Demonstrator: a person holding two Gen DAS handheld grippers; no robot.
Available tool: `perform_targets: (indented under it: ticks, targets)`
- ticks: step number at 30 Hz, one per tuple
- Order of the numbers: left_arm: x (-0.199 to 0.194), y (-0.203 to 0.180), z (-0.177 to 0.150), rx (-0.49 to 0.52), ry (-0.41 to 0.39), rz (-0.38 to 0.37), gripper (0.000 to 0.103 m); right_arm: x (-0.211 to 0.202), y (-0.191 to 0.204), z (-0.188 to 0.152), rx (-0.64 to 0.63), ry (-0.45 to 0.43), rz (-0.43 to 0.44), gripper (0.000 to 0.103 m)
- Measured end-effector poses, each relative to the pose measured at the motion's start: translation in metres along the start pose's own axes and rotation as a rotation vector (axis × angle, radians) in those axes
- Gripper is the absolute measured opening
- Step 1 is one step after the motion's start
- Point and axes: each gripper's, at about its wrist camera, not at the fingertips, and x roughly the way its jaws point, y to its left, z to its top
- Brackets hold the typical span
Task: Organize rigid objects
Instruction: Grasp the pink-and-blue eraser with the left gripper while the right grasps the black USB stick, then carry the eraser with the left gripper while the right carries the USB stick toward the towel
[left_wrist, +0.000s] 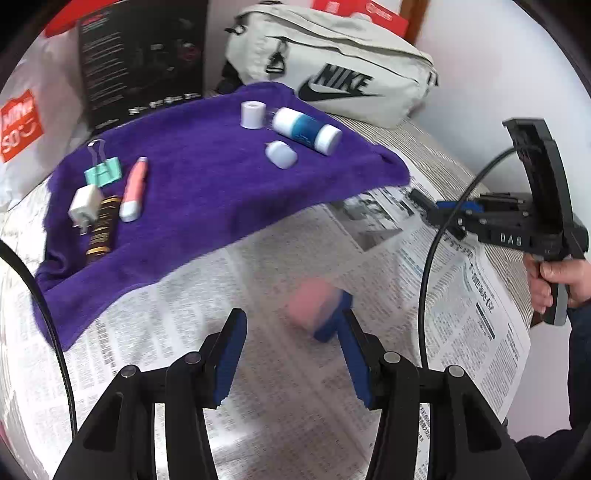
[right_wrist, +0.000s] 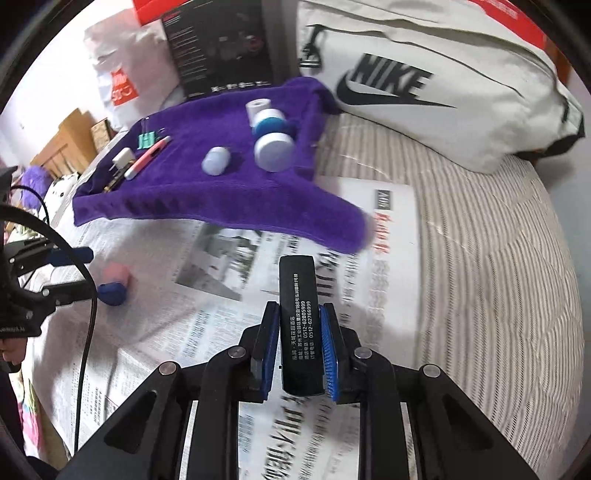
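We see our right hand-held gripper (right_wrist: 297, 345) clenched on a flat black case (right_wrist: 296, 295), which stands out forward between the blue pads; white Chinese print runs along its side with the numbers 0512-62805999 and 0512-62766999. Our left hand-held gripper (left_wrist: 291, 347) stands released, its pads apart and pressing on nothing. Just past its right finger a blurred pink and blue block (left_wrist: 320, 308) lies on the newspaper (left_wrist: 184, 332).

Further back a purple towel (left_wrist: 207, 184) lies over the newspaper. On its left part we find a mint binder clip (left_wrist: 102, 173), a white charger plug (left_wrist: 84, 206), a dark tube with gold print (left_wrist: 101, 230) and a pink and white pen-like stick (left_wrist: 133, 190), close together. On its far part are a small white cylinder (left_wrist: 252, 114), a white and blue bottle (left_wrist: 306, 130) lying on its side, and a small white capsule-shaped thing (left_wrist: 280, 154).

Behind the towel rests a pale bag (left_wrist: 332, 62) with "NIKE" and the swoosh in black. A black box (left_wrist: 140, 55) carries small print we cannot read. The right gripper body shows "DAS".
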Motion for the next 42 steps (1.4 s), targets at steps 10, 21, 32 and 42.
perform_targets:
  ticks: [10, 21, 32, 42]
  targets:
    - [0.022, -0.018, 0.001, 0.098, 0.028, 0.005, 0.049, 0.008, 0.002, -0.006, 0.01, 0.005, 0.023, 0.022]
    - [0.03, -0.031, 0.011, 0.225, 0.026, 0.033, 0.039, 0.011, 0.007, -0.009, -0.001, -0.015, 0.032, 0.023]
    - [0.022, -0.017, 0.008, 0.153, 0.019, 0.039, 0.039, 0.012, 0.01, -0.004, -0.007, -0.002, 0.017, 0.022]
    - [-0.005, 0.012, 0.006, 0.027, -0.025, 0.069, 0.039, 0.003, 0.03, 0.014, -0.056, -0.028, 0.062, 0.022]
